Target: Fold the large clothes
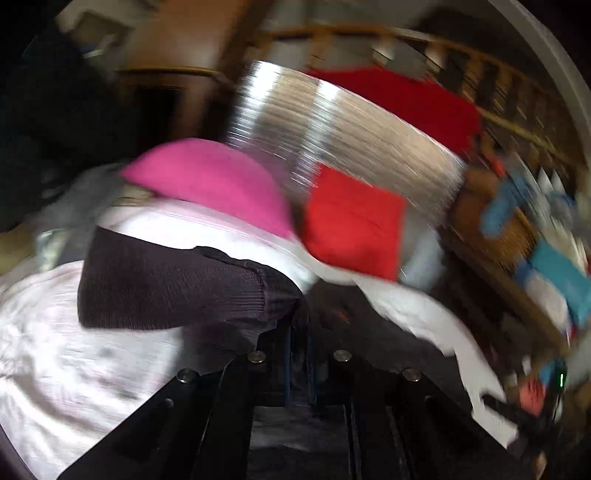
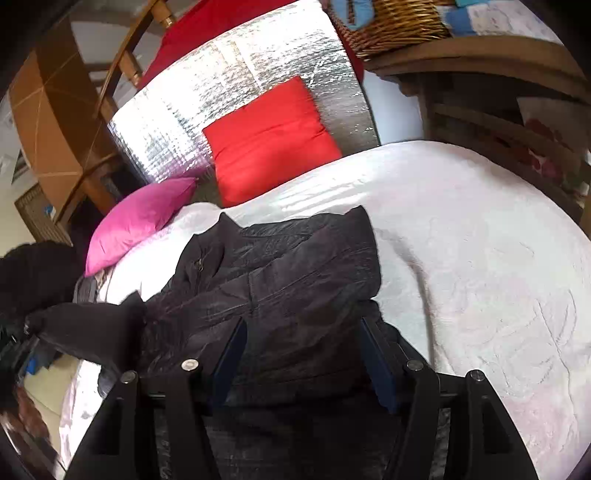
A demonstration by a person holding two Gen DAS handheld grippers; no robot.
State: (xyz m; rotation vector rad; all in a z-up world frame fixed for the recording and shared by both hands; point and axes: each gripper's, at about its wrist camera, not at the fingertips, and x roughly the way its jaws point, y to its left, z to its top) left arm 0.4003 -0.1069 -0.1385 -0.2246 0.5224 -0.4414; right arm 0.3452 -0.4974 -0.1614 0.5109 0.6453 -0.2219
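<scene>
A white quilted bedspread (image 2: 461, 236) covers the bed and fills most of the right wrist view. Behind it, at the far side, a silver foil panel (image 2: 236, 92) stands against a wooden frame, with a wicker basket (image 2: 399, 26) on a shelf to the far right. The dark jacket (image 2: 288, 273) lies crumpled on the near left part of the bedspread, its collar pointing far. 2 cushions rest at the far edge: a red cushion (image 2: 273, 144) leaning on the foil, and a pink cushion (image 2: 140, 221) to its left. The right gripper (image 2: 303, 354) hangs over the jacket's near edge with its jaws apart, fabric between them but not pinched. The left gripper (image 1: 299, 332), in a blurred view, has its jaws closed on the jacket's ribbed cuff (image 1: 177, 284), lifted clear of the bedspread.
</scene>
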